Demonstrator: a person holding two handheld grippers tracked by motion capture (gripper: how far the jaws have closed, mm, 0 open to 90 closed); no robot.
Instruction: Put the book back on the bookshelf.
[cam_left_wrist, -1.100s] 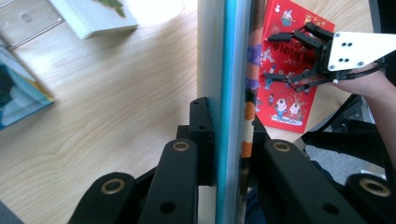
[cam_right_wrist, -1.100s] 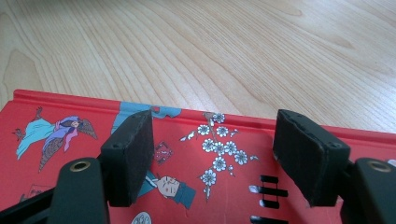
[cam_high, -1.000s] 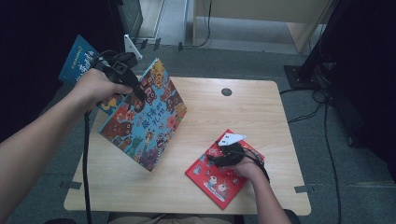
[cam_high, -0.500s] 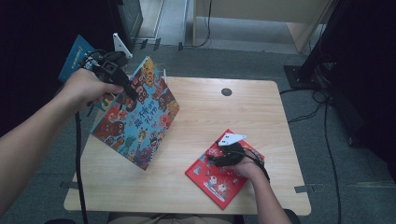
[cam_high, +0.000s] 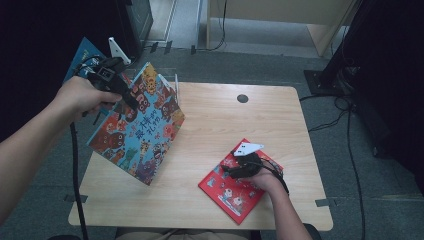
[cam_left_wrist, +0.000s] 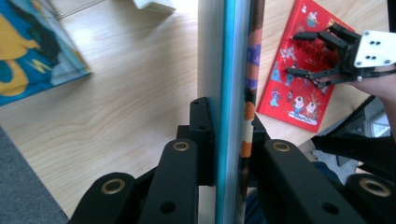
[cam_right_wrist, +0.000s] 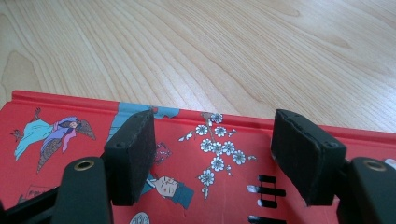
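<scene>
Flat glossy picture book (cam_high: 137, 132), edge-gripped

The place looks like a lab or office workroom. A plain light-wood table (cam_high: 215, 120) with a cable hole (cam_high: 242, 98) stands on grey carpet (cam_high: 345, 145); black cables (cam_high: 350, 150) trail across the floor at the right, and pale wooden furniture (cam_high: 280, 20) stands at the far side.

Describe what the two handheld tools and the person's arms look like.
Both tools are black, with bolted linkage arms and brass-ringed pivots. The left tool and right tool each carry a pale three-cornered plate and trail a black cable. The jaws end in black foam pads. Forearms are bare, no sleeves.
</scene>
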